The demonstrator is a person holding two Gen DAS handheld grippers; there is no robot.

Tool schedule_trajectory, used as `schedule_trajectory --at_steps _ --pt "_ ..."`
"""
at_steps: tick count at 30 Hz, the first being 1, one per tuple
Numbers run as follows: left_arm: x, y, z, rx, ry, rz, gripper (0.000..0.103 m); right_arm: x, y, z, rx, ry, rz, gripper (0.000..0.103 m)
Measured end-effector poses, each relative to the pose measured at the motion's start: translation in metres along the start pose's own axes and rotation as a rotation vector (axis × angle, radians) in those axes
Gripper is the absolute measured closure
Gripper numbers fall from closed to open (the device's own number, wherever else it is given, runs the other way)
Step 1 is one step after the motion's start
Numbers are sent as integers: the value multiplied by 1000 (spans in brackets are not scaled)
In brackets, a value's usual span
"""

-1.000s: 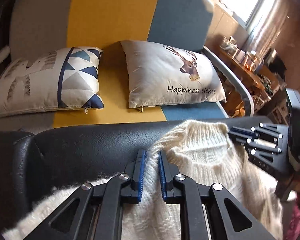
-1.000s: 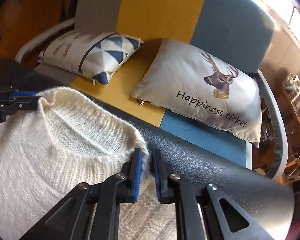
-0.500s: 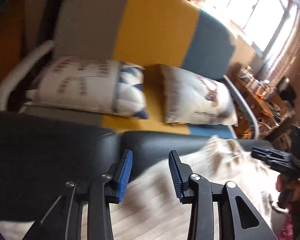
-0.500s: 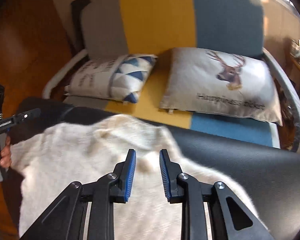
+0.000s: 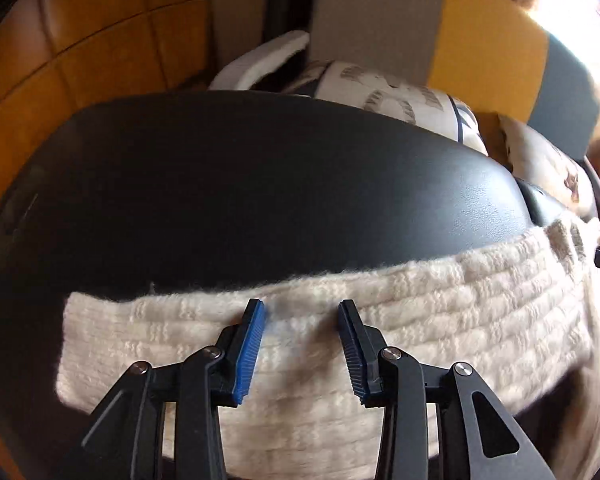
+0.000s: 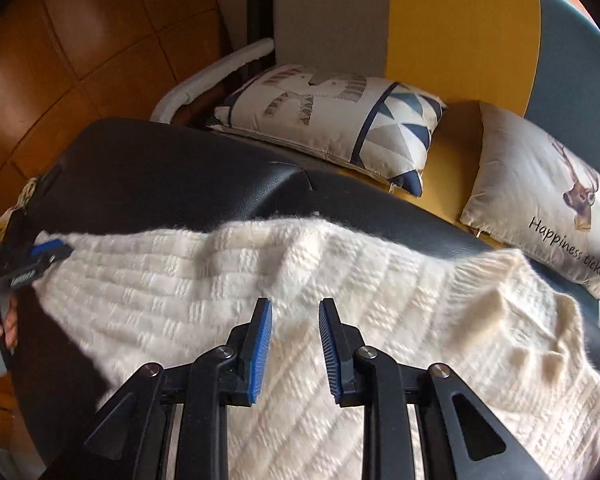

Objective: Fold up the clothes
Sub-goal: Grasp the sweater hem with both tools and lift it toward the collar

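Now both grippers, left gripper (image 5: 302,312) and right gripper (image 6: 295,310), gape above the sweater (image 6: 340,300).

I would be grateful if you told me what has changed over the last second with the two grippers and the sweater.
Both grippers let go: a second ago each was shut on the sweater's neckline; now the left gripper and right gripper are open above it. The left gripper swung leftwards over the sleeve. The sweater still lies on the black cushion, and the pillows are unmoved.
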State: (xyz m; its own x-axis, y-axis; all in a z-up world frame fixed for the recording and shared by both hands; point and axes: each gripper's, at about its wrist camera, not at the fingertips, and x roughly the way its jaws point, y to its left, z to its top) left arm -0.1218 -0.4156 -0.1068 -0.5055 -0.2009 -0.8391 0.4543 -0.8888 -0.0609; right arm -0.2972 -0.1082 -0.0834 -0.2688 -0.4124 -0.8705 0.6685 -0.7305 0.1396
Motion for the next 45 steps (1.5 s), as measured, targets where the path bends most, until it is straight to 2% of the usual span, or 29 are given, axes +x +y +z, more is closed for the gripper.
schedule_trajectory --at_steps 3,6,9,11,13,16,20,23,26,29,32,35,39,40,41,42,44,45 --pt "-7 21 -16 -71 -19 2 60 22 -1 9 39 26 -46 79" --pt "-8 32 -28 -109 -59 -4 59 29 -6 16 99 -14 -44 79" --pt "-10 33 -28 -122 -70 9 59 32 -6 17 117 -38 -52 79" --pt "-16 37 -26 -153 -63 -9 59 29 -6 17 118 -34 -48 79" --pt "-25 42 -23 -196 -66 -33 59 21 -8 16 135 -26 -31 79" --pt "-52 72 -24 -311 -122 -64 59 -6 -2 6 132 -69 10 79" --pt "-89 133 -33 -472 -163 -8 59 -37 21 -16 86 -92 75 79" --pt "-102 181 -49 -560 -134 27 59 -48 41 -31 46 -86 138 79" --pt "-96 215 -62 -642 -73 -2 57 -45 68 -33 13 -73 191 79" --pt "-83 232 -76 -688 -25 -85 56 -38 98 -26 -20 -62 221 79" --pt "-67 229 -77 -662 2 -166 54 -24 128 -12 -58 -39 237 79" --pt "-51 217 -69 -611 39 -172 54 -7 158 0 -103 1 244 79" --pt "-45 207 -61 -534 41 -130 56 20 184 9 -145 55 190 79" --pt "-44 205 -62 -519 45 -117 58 26 187 9 -147 68 183 79" --pt "-44 204 -62 -503 49 -103 66 32 190 8 -147 83 176 79" --pt "-44 203 -63 -491 54 -96 70 38 192 7 -143 100 168 79" --pt "-46 204 -69 -503 62 -100 91 47 196 2 -146 115 144 78" --pt "-47 205 -73 -517 59 -99 93 48 197 0 -152 105 136 76"
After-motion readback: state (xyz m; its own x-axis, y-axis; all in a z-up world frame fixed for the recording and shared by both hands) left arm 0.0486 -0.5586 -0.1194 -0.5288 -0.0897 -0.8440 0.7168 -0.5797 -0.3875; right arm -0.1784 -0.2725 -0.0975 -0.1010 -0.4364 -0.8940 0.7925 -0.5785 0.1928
